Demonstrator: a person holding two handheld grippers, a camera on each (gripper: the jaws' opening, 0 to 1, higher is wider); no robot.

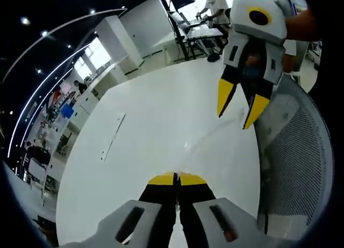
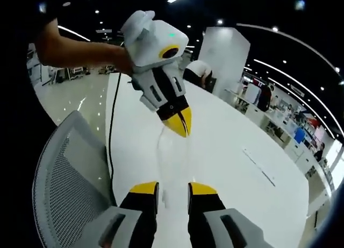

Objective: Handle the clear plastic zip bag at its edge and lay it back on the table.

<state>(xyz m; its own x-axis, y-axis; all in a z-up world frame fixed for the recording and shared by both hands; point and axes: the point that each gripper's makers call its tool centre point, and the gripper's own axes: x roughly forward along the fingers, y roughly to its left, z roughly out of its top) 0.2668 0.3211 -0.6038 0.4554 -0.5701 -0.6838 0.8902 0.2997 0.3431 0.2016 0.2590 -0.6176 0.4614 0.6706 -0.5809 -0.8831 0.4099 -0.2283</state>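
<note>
- Clear plastic zip bag [image 2: 173, 151] hangs over the big white tabletop [image 2: 226, 146]. It is see-through and hard to spot.
- In the right gripper view, the left claw [image 2: 181, 125], white with yellow tips, has its jaws pressed together on the top edge of the bag. A person's hand [image 2: 119, 55] holds this claw from the left.
- In the left gripper view, the left claw [image 1: 177, 178] shows its two yellow tips squeezed tight, with the thin bag edge [image 1: 185, 148] between them.
- The right claw [image 2: 172, 190] has its jaws apart at the bottom of the right gripper view. The low part of the bag hangs near the gap between them.
- In the left gripper view, the right claw [image 1: 239, 107] is up in the air with its jaws spread, and I cannot tell if it touches the bag.
- A grey mesh chair [image 2: 64, 172] stands just beside the tabletop.
- A black cable [image 2: 111, 135] runs along the edge of the tabletop.
</note>
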